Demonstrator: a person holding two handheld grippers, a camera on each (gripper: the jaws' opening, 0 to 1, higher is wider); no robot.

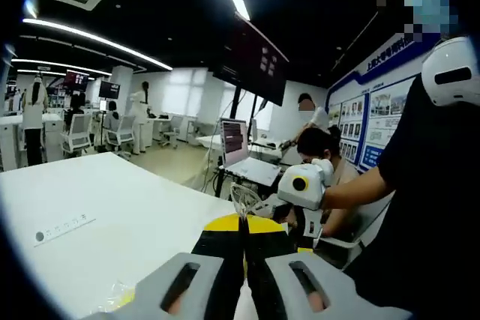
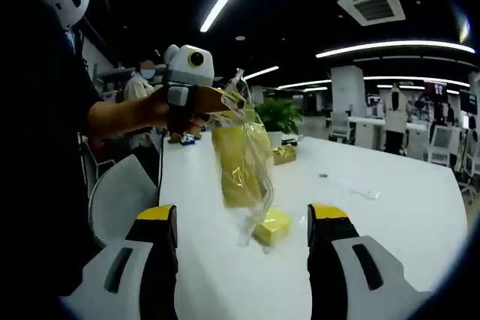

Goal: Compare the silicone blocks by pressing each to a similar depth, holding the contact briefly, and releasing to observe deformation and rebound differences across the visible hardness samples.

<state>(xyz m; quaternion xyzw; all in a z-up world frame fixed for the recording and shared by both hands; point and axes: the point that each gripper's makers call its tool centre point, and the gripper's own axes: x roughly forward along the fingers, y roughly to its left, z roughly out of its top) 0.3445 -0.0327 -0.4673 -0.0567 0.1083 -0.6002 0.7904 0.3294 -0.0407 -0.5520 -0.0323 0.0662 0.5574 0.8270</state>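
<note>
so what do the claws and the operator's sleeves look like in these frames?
Right claw: two grey moulded jaws with black faces and yellow tips, each with a dark slot. Left claw, seen in both views: same grey and black jaws with yellow tips, carrying a white-grey body. The person's sleeve is dark and short.

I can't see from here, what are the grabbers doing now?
Left gripper shut on clear bag, lifted. Right gripper open, empty. Yellow block on table.

Bag (image 2: 241, 157) contents blurred behind crinkled plastic; left tool (image 1: 244, 224) tips hide pinched bag top; table (image 1: 97, 207) label unreadable.
</note>
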